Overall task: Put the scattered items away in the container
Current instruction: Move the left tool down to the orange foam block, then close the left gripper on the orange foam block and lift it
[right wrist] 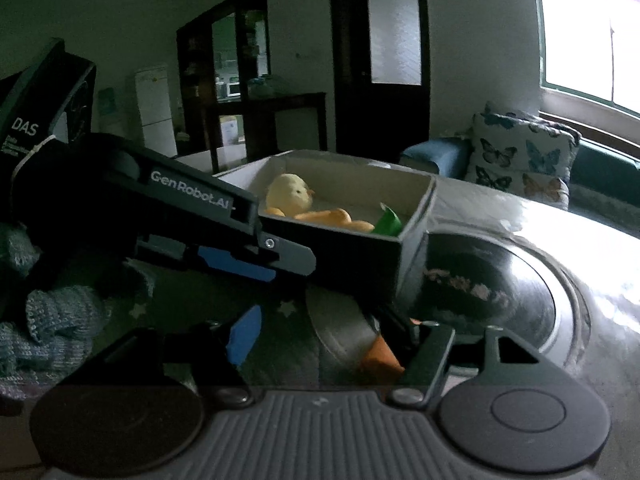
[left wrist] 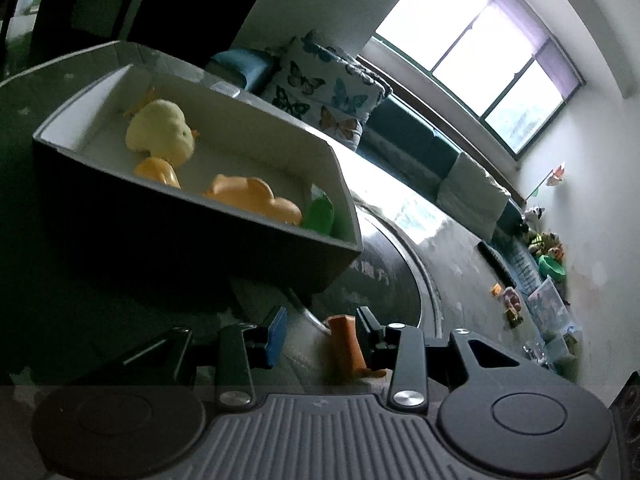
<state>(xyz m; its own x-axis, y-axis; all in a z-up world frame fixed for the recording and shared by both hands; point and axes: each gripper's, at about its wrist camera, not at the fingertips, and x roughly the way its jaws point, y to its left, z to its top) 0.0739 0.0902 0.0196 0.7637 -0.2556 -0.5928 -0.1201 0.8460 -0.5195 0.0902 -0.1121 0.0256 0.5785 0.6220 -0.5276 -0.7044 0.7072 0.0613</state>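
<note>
A dark box with a white inside stands on the table. In it lie a pale yellow plush chick, orange toy pieces and a green piece. My left gripper is open and empty, just in front of the box's near wall; it also shows from the side in the right wrist view. My right gripper is open and empty, low in front of the box, right of the left gripper.
A round dark disc is set in the shiny tabletop beside the box. A sofa with a butterfly cushion runs behind. Small toys and a dark remote lie at the far right. Knitted cloth lies left.
</note>
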